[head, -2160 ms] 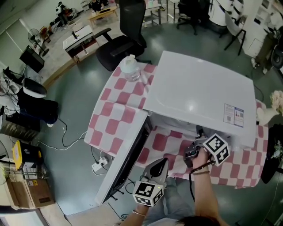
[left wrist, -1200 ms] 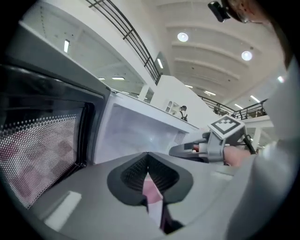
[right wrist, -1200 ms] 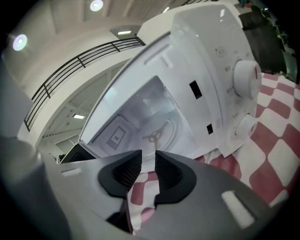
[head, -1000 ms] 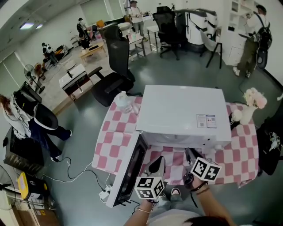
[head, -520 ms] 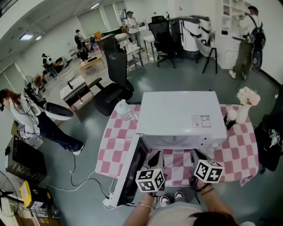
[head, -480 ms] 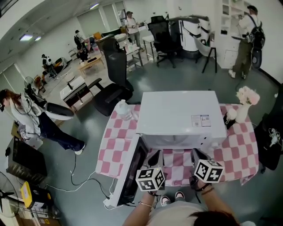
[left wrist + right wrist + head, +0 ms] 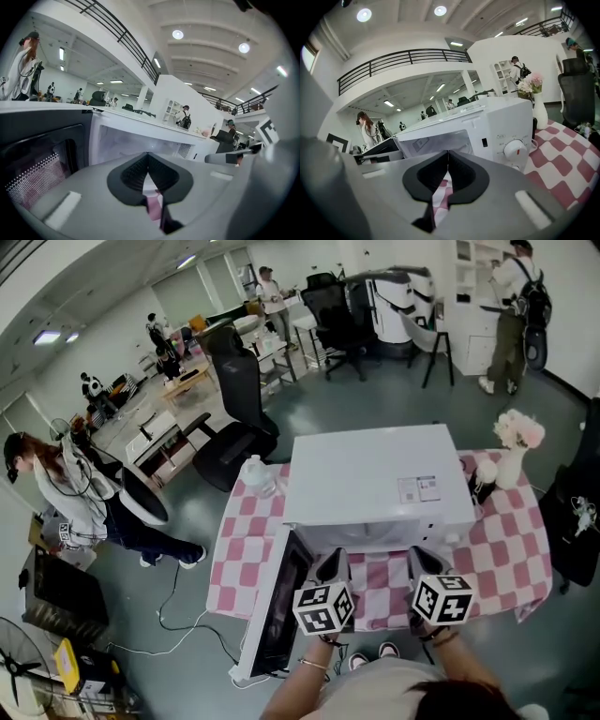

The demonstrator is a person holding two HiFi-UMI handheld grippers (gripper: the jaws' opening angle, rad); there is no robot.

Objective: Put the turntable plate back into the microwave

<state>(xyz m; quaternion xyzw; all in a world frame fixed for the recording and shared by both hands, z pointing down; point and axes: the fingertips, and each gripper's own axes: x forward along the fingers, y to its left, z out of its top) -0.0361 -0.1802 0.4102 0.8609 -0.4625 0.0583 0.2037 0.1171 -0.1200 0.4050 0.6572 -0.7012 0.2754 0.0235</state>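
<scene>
Two grippers closed on nothing: left gripper (image 7: 334, 559), right gripper (image 7: 418, 559); microwave (image 7: 375, 484) cavity open just beyond your jaws; turntable plate unseen.

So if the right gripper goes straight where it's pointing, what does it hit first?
Probably the microwave: the shut right gripper aims slightly downward at its open front, left of the dial. It might touch the checked tablecloth just before the opening first; depth is hard to judge.

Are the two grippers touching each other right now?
Apart. The head view shows the left gripper and right gripper side by side, with checked tablecloth visible between them.
</scene>
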